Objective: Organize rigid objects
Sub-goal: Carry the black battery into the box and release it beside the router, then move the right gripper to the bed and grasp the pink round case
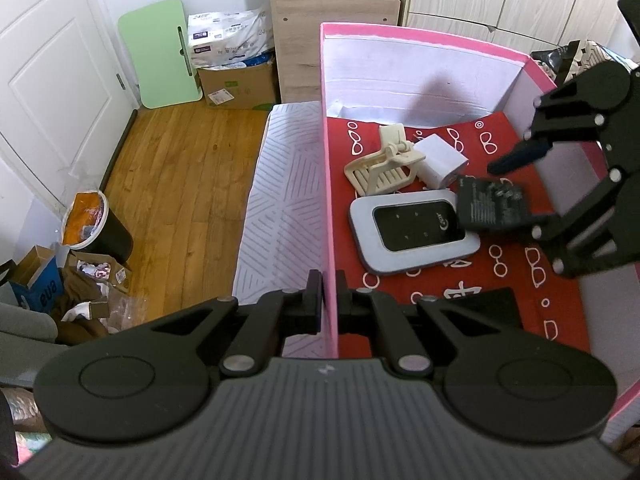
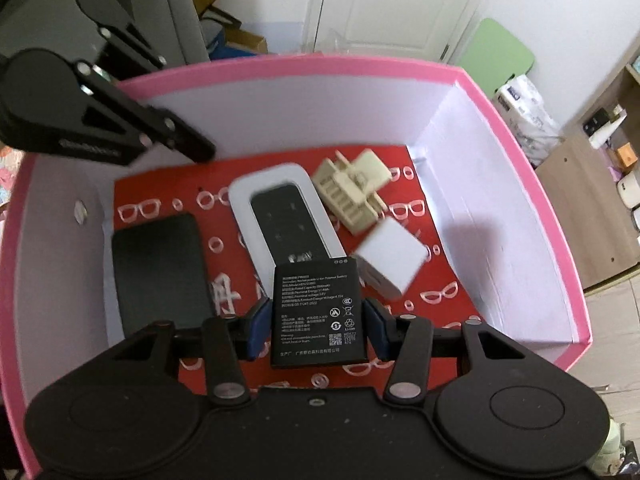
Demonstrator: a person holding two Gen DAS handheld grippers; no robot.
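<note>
A pink box (image 1: 420, 34) with a red patterned lining holds a white and black pocket router (image 1: 416, 236), a white charger cube (image 1: 440, 160), a beige plastic clip stand (image 1: 384, 168) and a flat black case (image 1: 492, 308). My left gripper (image 1: 330, 300) is shut on the box's left wall. My right gripper (image 2: 316, 320) points down into the box, its blue pads (image 2: 258, 324) shut on a black battery (image 2: 314, 300) just above the router (image 2: 280, 216) and next to the charger (image 2: 390, 260). In the left wrist view the battery (image 1: 492, 208) hangs over the router's right end.
The box rim (image 2: 320, 64) surrounds the right gripper on all sides. A pale striped mattress (image 1: 280, 208) lies left of the box. Beyond it are wooden floor, a black bin (image 1: 96, 224), cardboard boxes (image 1: 236, 84), a green board (image 1: 160, 52) and a wooden cabinet (image 1: 304, 40).
</note>
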